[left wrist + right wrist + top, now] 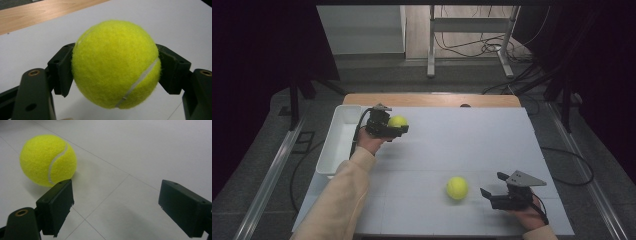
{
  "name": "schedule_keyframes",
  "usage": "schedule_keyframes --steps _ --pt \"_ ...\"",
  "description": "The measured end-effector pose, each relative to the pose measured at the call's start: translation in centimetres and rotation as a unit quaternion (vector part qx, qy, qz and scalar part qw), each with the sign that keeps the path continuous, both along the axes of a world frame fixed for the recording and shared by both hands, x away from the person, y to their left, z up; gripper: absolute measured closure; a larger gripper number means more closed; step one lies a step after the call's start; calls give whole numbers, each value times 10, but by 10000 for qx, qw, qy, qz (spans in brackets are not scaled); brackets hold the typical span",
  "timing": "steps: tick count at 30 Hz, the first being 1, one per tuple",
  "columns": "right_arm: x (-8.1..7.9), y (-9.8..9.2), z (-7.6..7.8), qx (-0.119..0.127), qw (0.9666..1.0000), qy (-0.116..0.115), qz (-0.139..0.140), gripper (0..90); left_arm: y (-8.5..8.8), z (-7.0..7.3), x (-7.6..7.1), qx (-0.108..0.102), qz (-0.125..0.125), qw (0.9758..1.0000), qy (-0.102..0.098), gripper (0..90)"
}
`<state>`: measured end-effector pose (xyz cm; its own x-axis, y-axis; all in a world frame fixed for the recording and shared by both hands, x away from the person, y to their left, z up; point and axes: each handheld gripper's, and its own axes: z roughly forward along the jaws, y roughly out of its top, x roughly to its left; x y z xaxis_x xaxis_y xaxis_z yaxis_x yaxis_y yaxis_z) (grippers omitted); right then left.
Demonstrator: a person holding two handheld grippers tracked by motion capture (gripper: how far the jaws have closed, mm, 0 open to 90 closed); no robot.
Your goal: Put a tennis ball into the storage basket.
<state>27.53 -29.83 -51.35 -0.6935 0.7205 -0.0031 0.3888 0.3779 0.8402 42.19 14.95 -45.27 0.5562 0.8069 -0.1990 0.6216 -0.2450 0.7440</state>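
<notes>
My left gripper (398, 127) is shut on a yellow tennis ball (398, 121), held a little above the white table at the back left. In the left gripper view that ball (116, 63) sits squeezed between both black pads (61, 72). A second tennis ball (457, 188) rests on the table near the front. My right gripper (492, 189) stands open just to its right, jaws wide apart with nothing between them. In the right gripper view this ball (48, 160) lies beyond the left pad (56, 206), outside the jaws.
A white rectangular bin (337, 140) stands along the table's left edge, beside my left hand. A wooden strip (432, 99) runs along the far edge of the white table top (472, 140). Cables and a metal frame lie on the floor behind.
</notes>
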Motion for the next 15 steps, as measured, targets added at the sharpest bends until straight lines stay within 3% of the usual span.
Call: schedule_keyframes --steps 15 --pt "0 0 0 -17 10000 1 -8 134 7 14 -13 -88 -98 9998 -153 263"
